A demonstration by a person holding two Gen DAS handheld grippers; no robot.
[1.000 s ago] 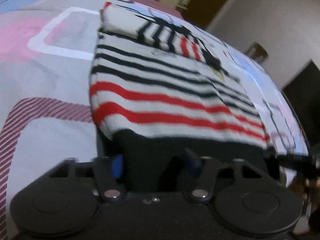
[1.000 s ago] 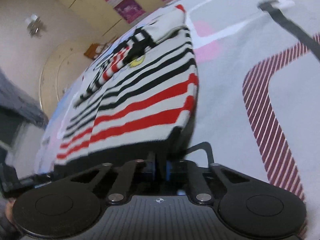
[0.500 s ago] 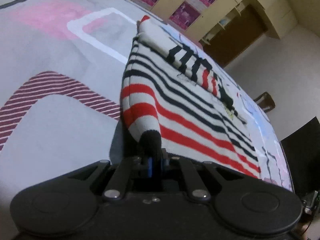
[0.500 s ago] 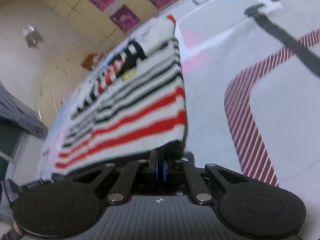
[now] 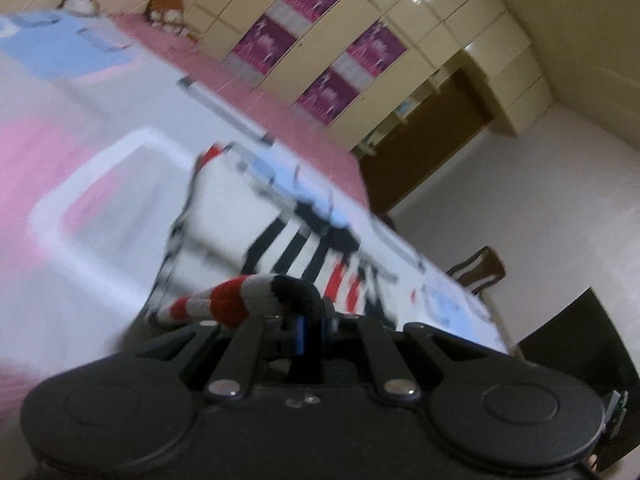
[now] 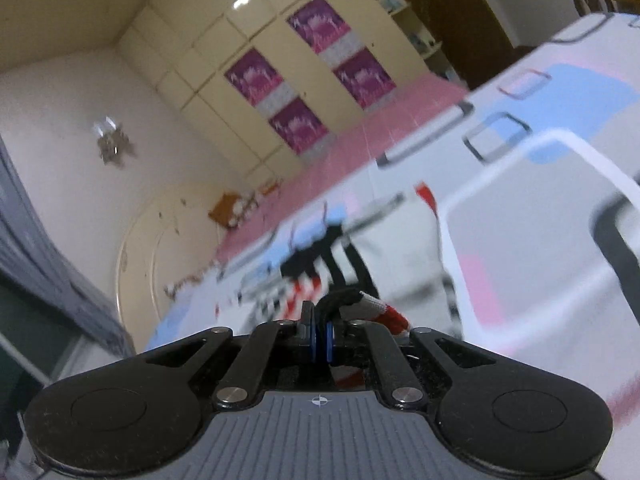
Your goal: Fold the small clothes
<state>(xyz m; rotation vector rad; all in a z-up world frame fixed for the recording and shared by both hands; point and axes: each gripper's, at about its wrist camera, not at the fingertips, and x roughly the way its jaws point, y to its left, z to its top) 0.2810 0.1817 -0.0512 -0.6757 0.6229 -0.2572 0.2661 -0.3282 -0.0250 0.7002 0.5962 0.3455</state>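
On the bed [image 5: 80,216], both grippers are up off the patterned sheet with the striped top pinched between them! The left gripper [image 5: 310,330] has its jaws pressed together on the black hem of the top [image 5: 240,300], and a roll of red, white and black fabric curls over the left side of the fingers. The right gripper [image 6: 319,338] is clamped just as tight, its blue pads nearly meeting on a black edge of the top [image 6: 372,304], a red-and-white bit poking out to the right. Beyond the fingers in both views the rest of the top lies on the sheet, black stripes and a few red ones showing, though blur smears the detail. The sheet [image 6: 520,248] carries pink and blue patches and outlined rectangles, with a pink band along its far edge. Behind the bed stands a cream wardrobe [image 5: 400,40] with purple posters [image 6: 296,124] on its doors. A dark doorway [image 5: 432,136] opens beside it in the left view, and a wooden chair [image 5: 480,268] shows past the bed's far corner. In the right view a grey curtain [image 6: 36,240] hangs at the left edge.
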